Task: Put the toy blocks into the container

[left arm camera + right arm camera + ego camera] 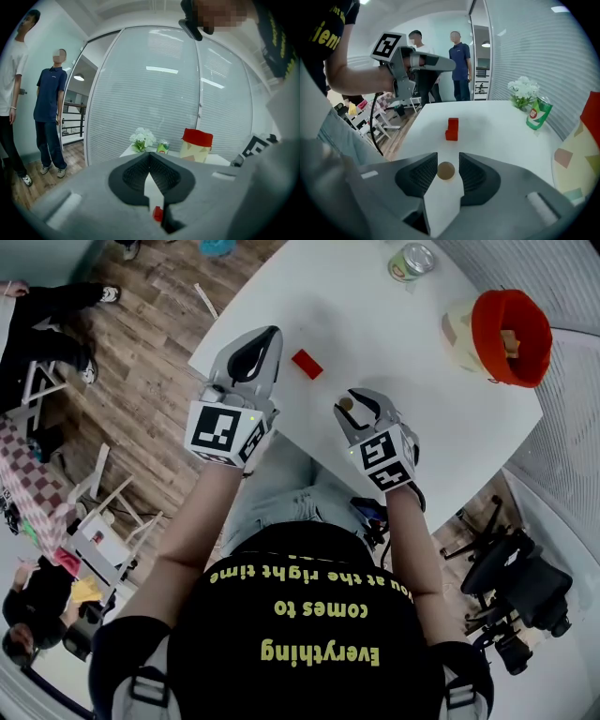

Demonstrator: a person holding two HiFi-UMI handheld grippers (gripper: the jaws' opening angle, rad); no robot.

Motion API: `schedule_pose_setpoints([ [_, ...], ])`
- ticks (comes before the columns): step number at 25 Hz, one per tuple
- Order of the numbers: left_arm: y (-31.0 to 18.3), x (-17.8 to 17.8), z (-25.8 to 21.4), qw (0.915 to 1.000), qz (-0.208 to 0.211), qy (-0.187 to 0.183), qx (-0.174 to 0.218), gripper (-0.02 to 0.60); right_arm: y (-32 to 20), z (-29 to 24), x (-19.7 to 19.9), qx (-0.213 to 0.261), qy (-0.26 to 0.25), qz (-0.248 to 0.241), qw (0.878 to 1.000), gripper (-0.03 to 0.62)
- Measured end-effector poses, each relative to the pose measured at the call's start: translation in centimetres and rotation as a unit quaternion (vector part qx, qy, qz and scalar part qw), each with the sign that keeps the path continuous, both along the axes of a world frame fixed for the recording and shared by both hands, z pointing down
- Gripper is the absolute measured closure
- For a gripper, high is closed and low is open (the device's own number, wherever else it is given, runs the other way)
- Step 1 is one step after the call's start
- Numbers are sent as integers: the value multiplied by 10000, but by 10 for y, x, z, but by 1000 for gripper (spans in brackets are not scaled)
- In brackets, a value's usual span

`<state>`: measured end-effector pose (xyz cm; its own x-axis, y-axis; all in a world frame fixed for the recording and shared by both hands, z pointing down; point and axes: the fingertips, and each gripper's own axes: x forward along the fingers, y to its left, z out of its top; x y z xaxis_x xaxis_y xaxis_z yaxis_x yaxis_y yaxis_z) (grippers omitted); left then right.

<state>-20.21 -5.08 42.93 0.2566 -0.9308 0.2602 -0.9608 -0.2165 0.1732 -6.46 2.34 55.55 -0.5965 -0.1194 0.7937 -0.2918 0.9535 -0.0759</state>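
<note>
**A:** Entry one, right tongs point(447, 159)?
**B:** Parted, one jaw on either side of a wooden ball point(446, 170) that seems to rest on the surface point(375, 315). The pads are not pressing it. I'd call this step the pick-up.
**A:** Left tongs point(270, 337)?
**B:** Closed on nothing, hovering beside the red block point(307, 364) (probably next in line).
**A:** Next move?
**B:** Close on the ball, lift it, and carry it to the container point(480, 329) at far right.
**A:** Room?
**B:** Bare surface in between. The ball is near the person's edge, the container is close to the right edge, and a can point(411, 261) stands well clear.
</note>
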Motion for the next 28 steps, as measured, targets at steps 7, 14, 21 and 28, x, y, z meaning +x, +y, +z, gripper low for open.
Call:
schedule_pose_setpoints([
  [7, -1, 1, 1, 10000, 1, -12, -4, 582, 9, 19, 3, -53, 343, -235, 9991, 427],
  [14, 1, 1, 5, 10000, 1, -3, -59, 583, 12, 30, 3, -36, 474, -323, 9983, 427],
  [21, -2, 0, 6, 10000, 1, 8, -58, 583, 10, 34, 3, -47, 543, -328, 9980, 439],
  [28, -5, 1, 5, 10000, 36, 17, -41, 582, 6, 27, 1, -19, 474, -241, 9986, 441],
])
